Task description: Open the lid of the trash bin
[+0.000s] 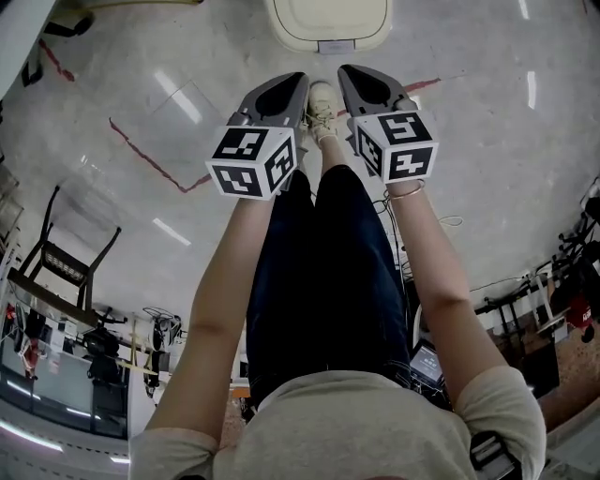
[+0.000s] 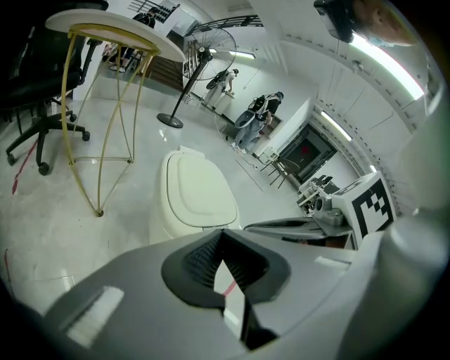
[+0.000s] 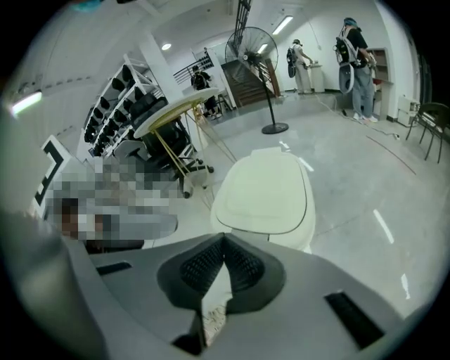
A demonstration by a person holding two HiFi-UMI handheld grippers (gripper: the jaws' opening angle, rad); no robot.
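A cream trash bin (image 1: 328, 23) stands on the floor just ahead of me, its lid down. My left gripper (image 1: 294, 84) and right gripper (image 1: 350, 77) are held side by side above my shoe (image 1: 322, 105), short of the bin and not touching it. Both are shut with nothing between the jaws. In the left gripper view the trash bin (image 2: 200, 193) lies beyond the shut left gripper (image 2: 222, 238), with the right gripper (image 2: 302, 226) beside it. The right gripper view has the trash bin (image 3: 264, 193) straight ahead of the shut right gripper (image 3: 225, 242).
A round table on thin gold legs (image 2: 105, 42) stands left of the bin, with a black office chair (image 2: 35, 105) beside it. A pedestal fan (image 3: 254, 49) and people (image 3: 355, 56) are farther back. Red tape lines (image 1: 150, 159) mark the pale floor.
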